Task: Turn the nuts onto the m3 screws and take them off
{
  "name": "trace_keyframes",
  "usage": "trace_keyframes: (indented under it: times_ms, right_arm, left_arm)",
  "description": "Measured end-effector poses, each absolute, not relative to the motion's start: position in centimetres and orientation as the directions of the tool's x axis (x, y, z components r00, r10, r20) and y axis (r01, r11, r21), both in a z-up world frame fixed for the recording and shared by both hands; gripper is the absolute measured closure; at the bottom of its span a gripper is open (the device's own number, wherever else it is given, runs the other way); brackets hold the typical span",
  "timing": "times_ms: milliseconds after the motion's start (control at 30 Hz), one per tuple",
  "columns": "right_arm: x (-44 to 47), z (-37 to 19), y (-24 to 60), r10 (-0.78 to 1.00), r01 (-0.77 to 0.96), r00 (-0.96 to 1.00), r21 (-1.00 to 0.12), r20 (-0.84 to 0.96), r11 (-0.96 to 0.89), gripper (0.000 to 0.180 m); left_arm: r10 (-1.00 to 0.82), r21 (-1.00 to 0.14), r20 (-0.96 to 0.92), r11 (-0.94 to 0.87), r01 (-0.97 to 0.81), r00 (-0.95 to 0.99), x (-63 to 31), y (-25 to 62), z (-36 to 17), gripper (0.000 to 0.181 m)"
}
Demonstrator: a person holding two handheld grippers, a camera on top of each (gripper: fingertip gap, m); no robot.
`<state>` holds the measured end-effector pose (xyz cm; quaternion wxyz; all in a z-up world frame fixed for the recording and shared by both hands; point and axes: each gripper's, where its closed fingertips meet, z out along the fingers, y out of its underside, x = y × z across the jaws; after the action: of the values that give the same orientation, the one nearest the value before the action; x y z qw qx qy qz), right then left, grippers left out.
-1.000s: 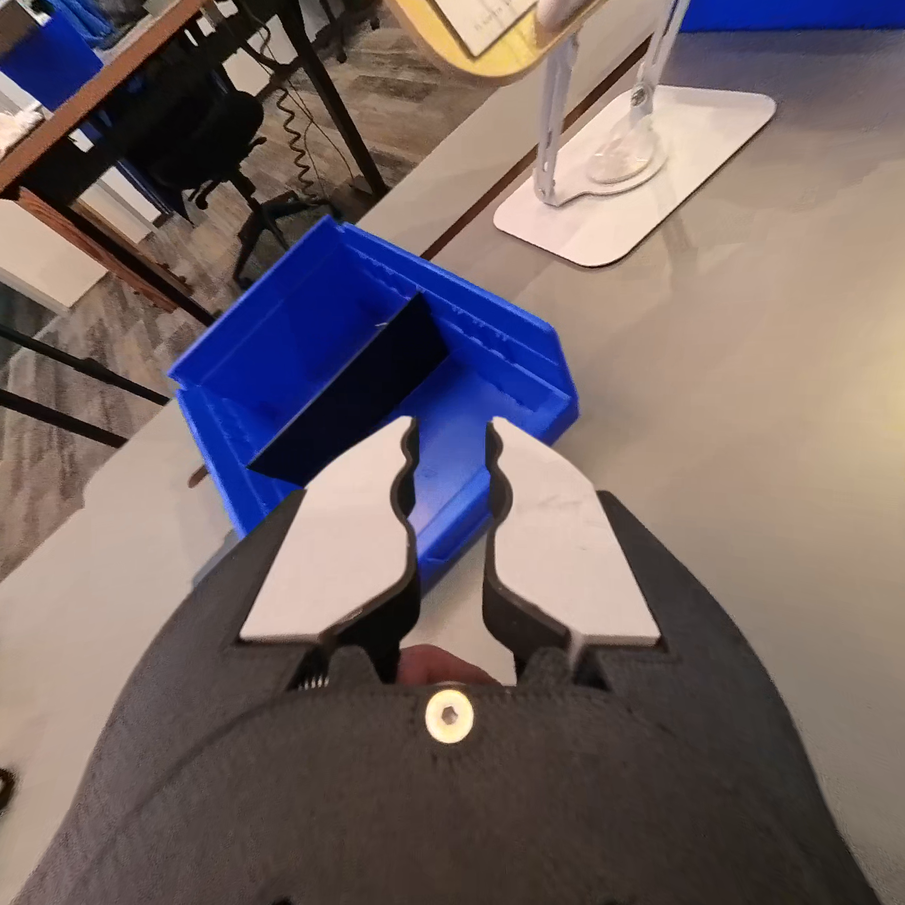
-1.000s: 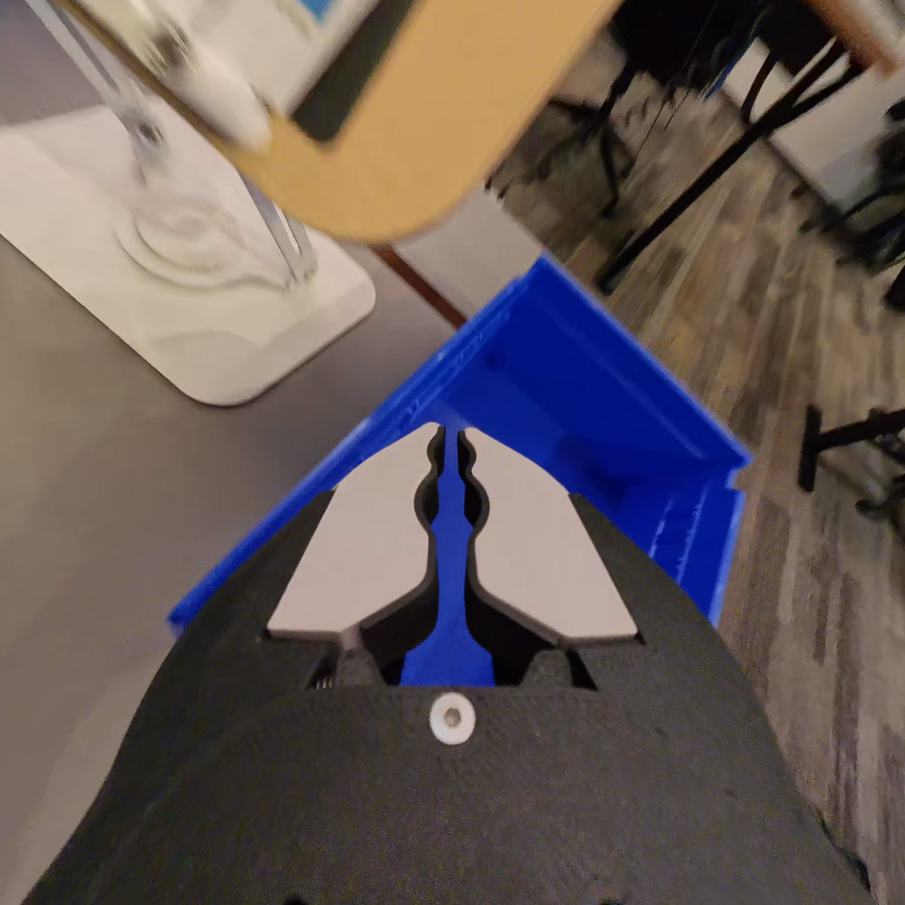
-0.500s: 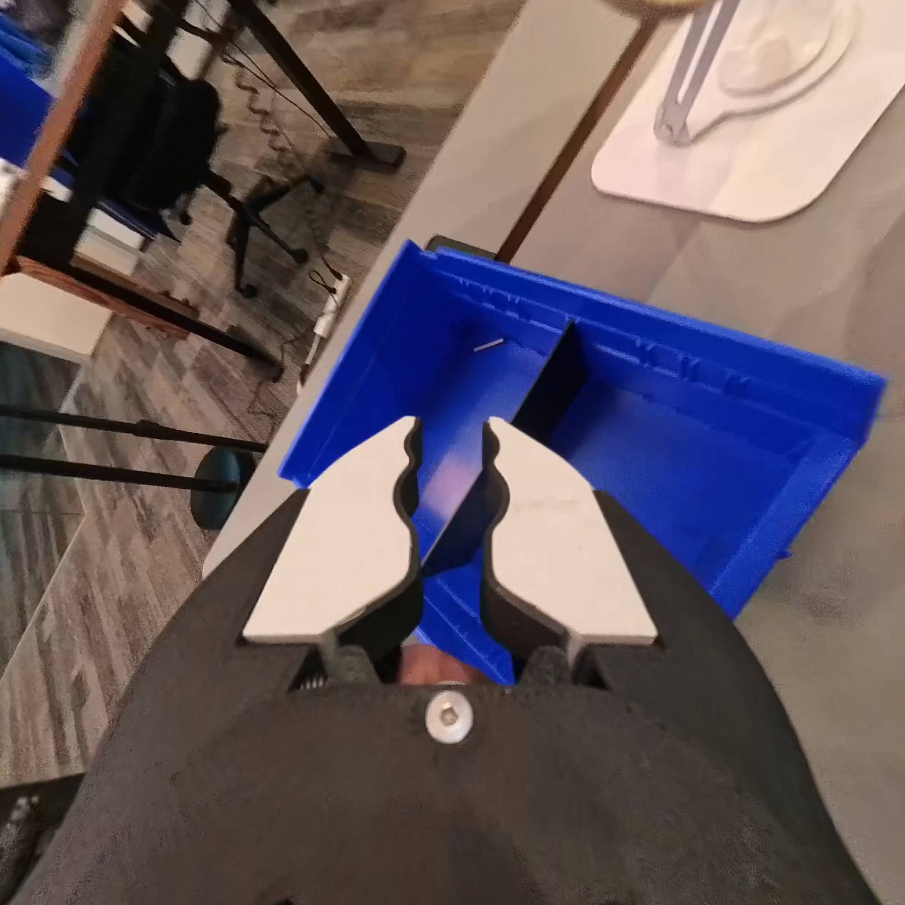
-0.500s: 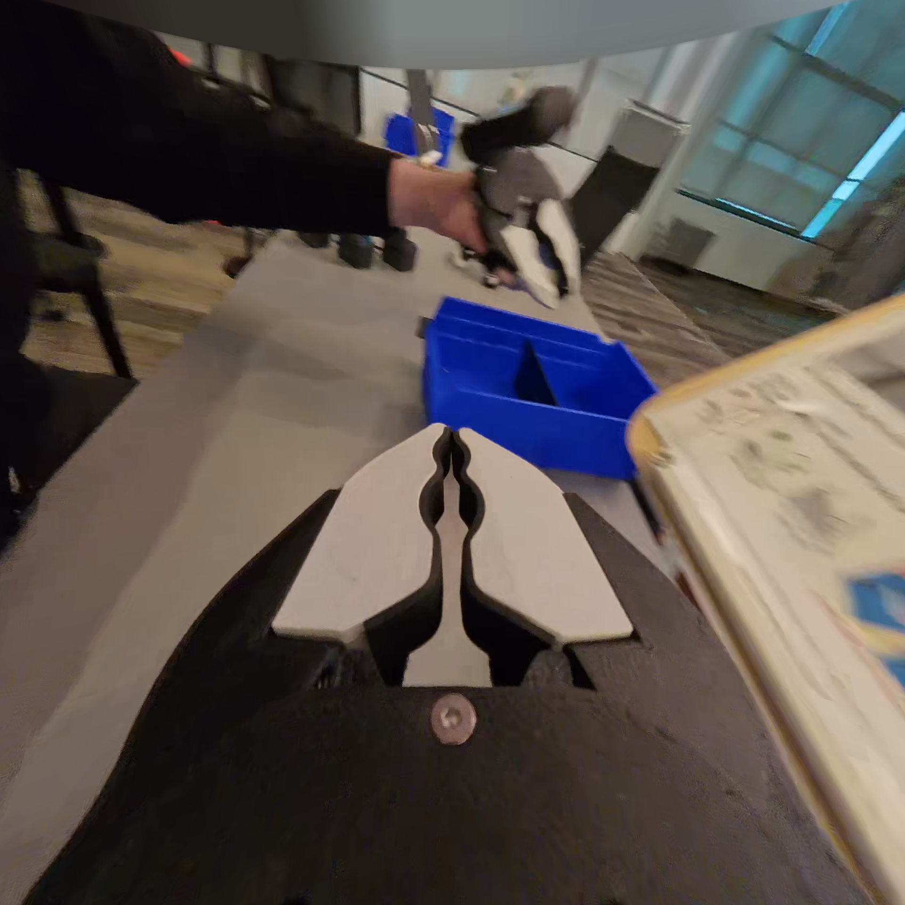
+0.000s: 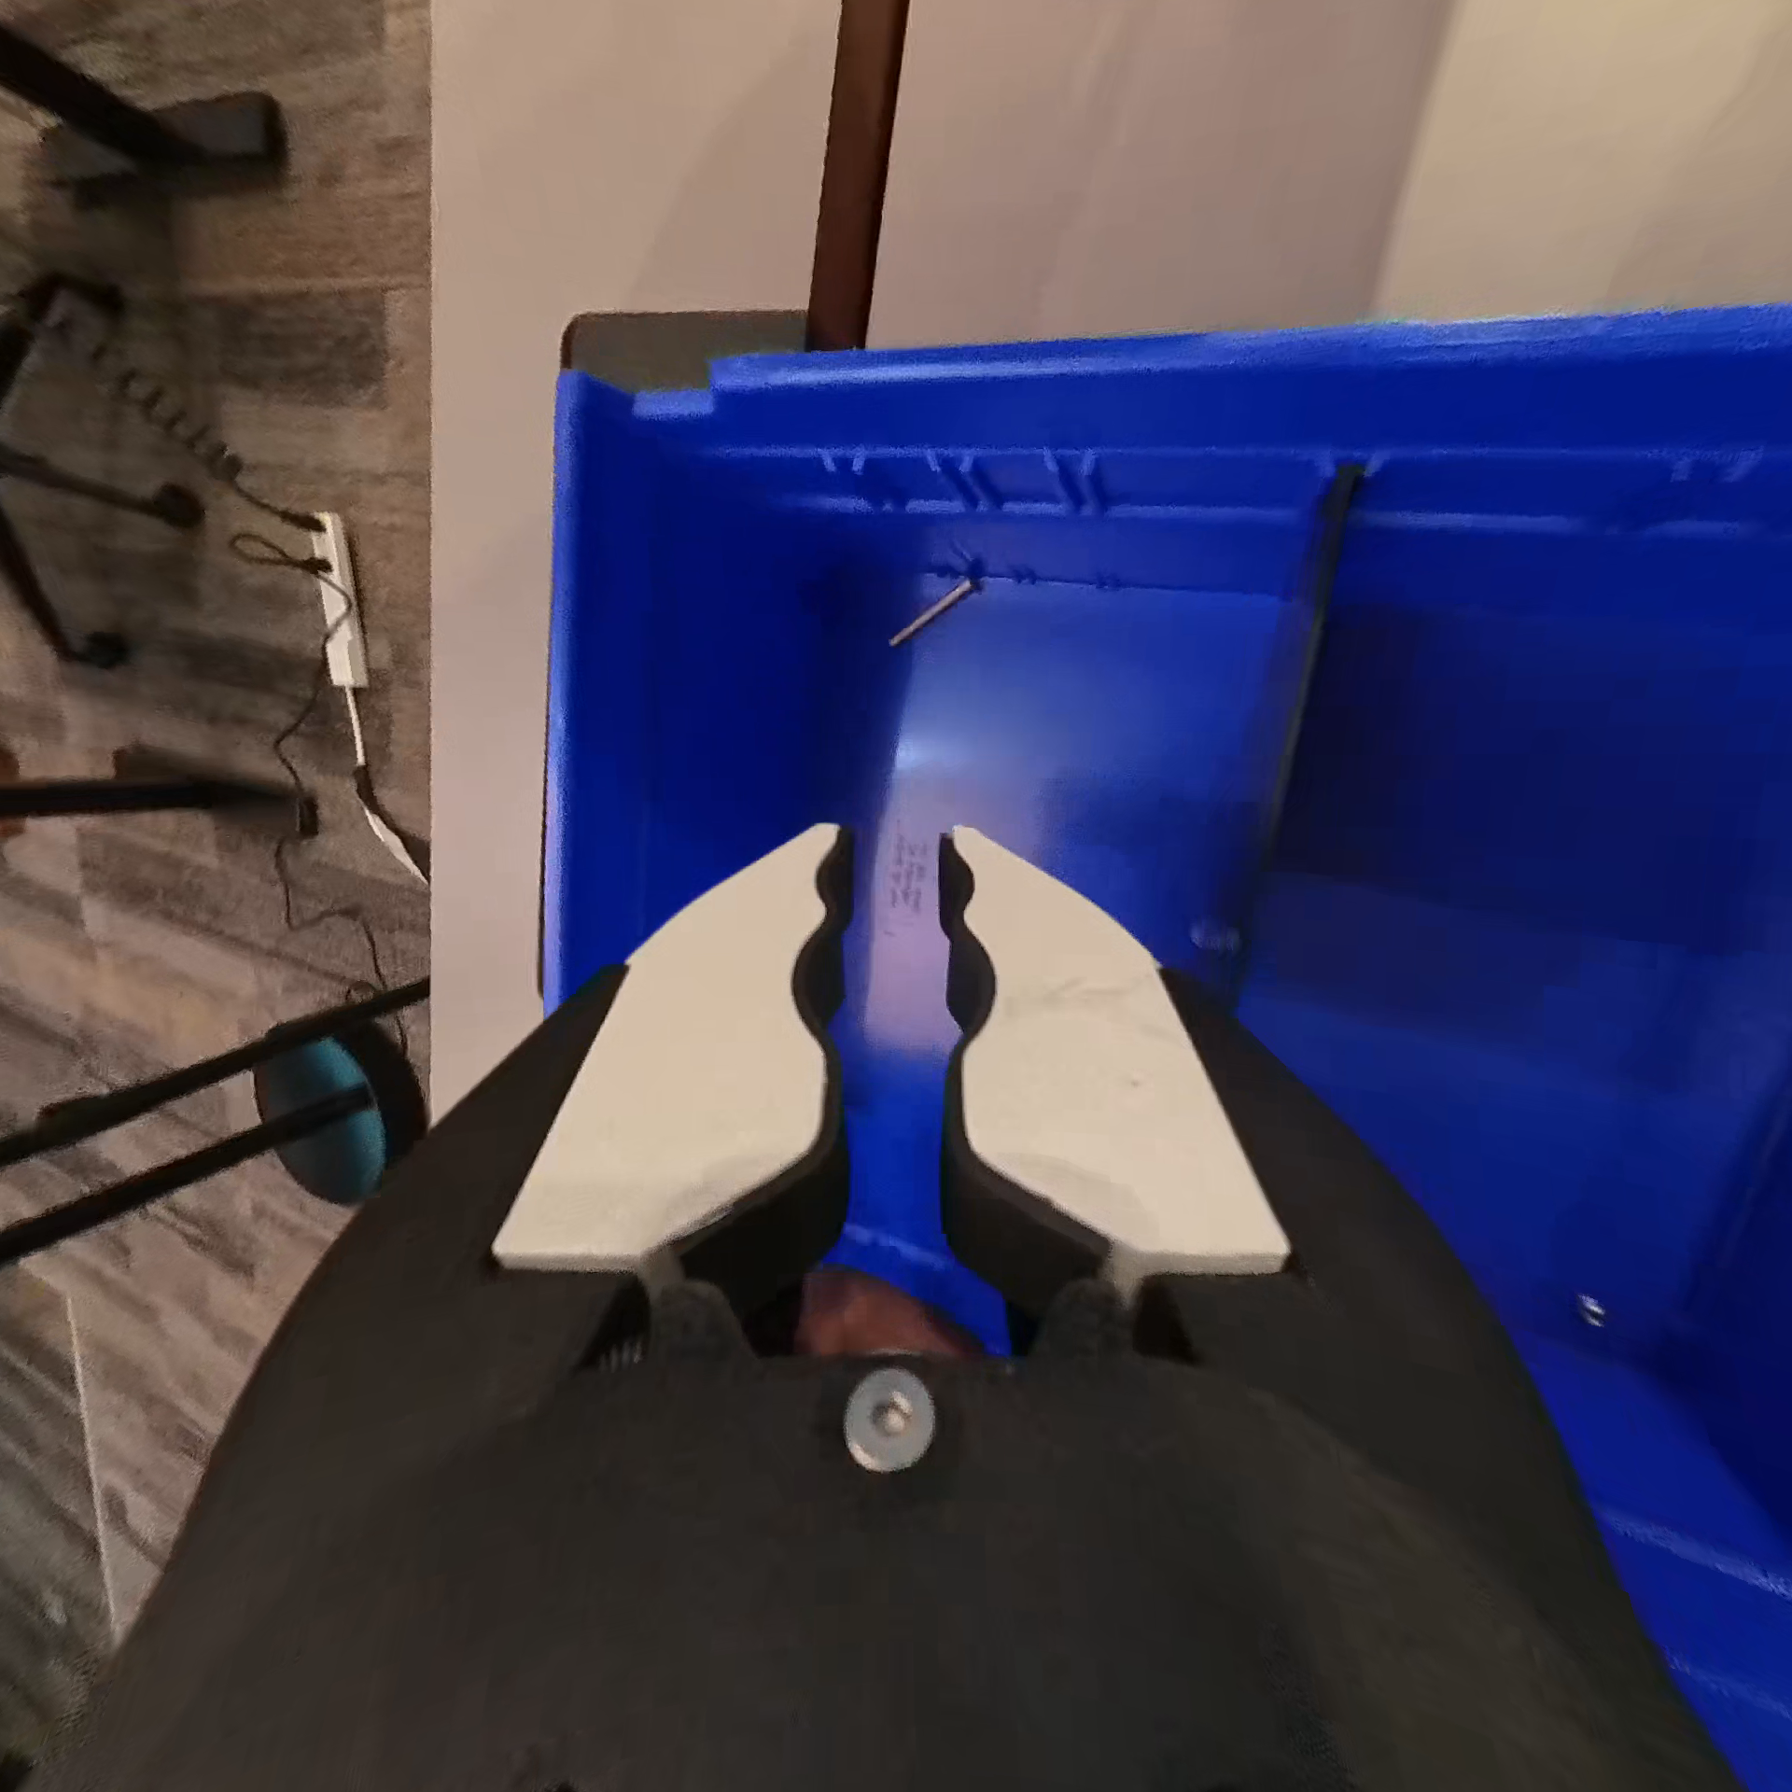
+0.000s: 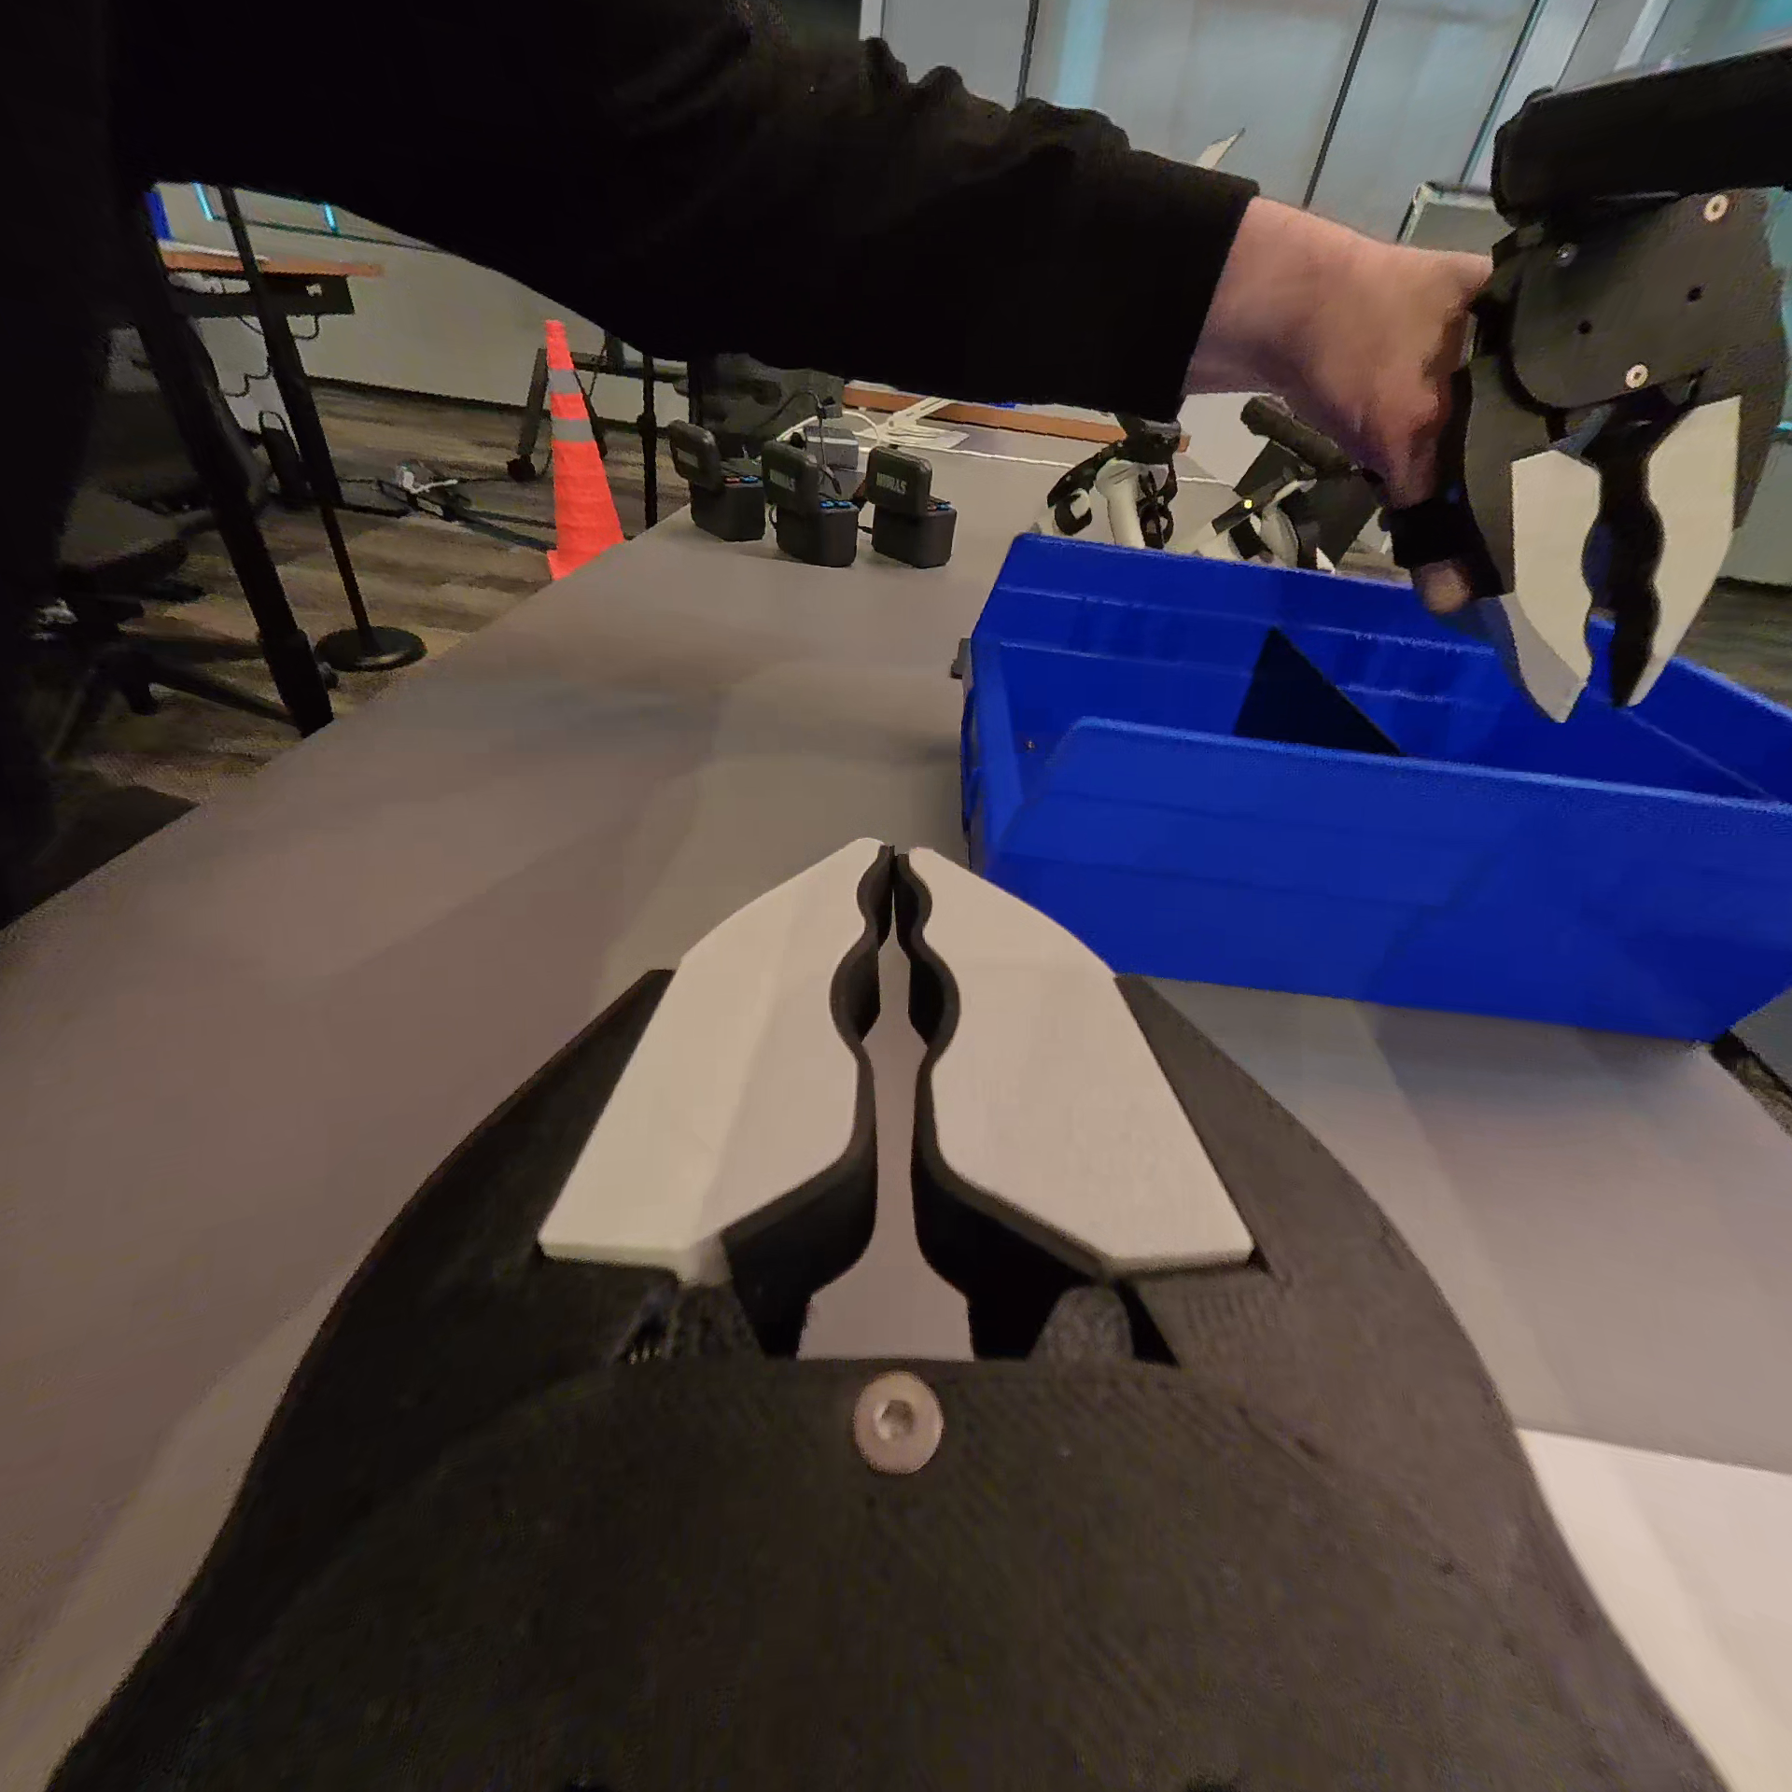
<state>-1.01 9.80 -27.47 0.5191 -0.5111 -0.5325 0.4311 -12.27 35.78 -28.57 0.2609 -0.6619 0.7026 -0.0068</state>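
Observation:
A blue bin [image 5: 679,679] with a black divider [image 5: 1304,698] stands at the table's edge. A thin screw [image 5: 931,613] lies in the far corner of its left compartment. Two small metal bits [image 5: 1590,1309] lie right of the divider; I cannot tell if they are nuts. My left gripper [image 5: 897,836] is open and empty, hovering over the left compartment. In the right wrist view it [image 6: 1598,700] hangs over the bin [image 6: 1358,873], held by a hand. My right gripper [image 6: 887,855] is shut and empty, low over the grey table, left of the bin.
The table edge and floor with cables [image 5: 320,621] lie left of the bin. Several black charger blocks [image 6: 815,504] stand at the table's far end, an orange cone [image 6: 580,465] on the floor beyond. A black-sleeved arm [image 6: 776,194] spans above. A white plate [image 6: 1697,1571] lies near right.
My left gripper has moved over and closer to the bin's left compartment. My right gripper has swung away from the bin, now looks along the table, and its jaws have closed.

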Motion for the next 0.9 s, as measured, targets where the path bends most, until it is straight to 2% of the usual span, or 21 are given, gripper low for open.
trace_keyframes:
  times_ms: [133,300,400,467,567,900]
  right_arm:
    - [-0.5,-27.2,10.4,0.996,0.05,0.063,-0.997,0.062,0.059,0.18]
    - [-0.3,-27.2,10.2,0.995,0.045,0.062,-0.996,0.076,0.073,0.18]
    - [0.0,-27.0,10.2,0.996,0.032,0.059,-0.997,0.067,0.065,0.18]
    - [0.2,-26.9,10.2,0.996,0.025,0.059,-0.998,0.06,0.059,0.18]
    - [0.3,-26.9,10.1,0.996,0.024,0.06,-0.998,0.06,0.058,0.18]
    - [0.4,-26.9,9.9,0.997,0.019,0.049,-0.998,0.056,0.055,0.18]
  left_arm:
    - [-0.946,-0.395,-0.314,0.208,-0.895,-0.081,-9.8,36.2,-30.5,0.159]
    - [-0.959,-0.417,-0.217,0.258,-0.872,-0.18,-7.8,35.6,-33.0,0.162]
    - [-0.956,-0.334,-0.219,0.264,-0.905,-0.198,-7.9,36.6,-34.8,0.154]
    - [-0.954,-0.342,-0.199,0.283,-0.896,-0.226,-7.1,36.1,-35.2,0.153]
    - [-0.953,-0.27,-0.183,0.285,-0.92,-0.242,-7.6,36.8,-36.7,0.15]
    - [-0.962,-0.285,-0.101,0.272,-0.919,-0.253,-6.5,37.1,-37.6,0.145]
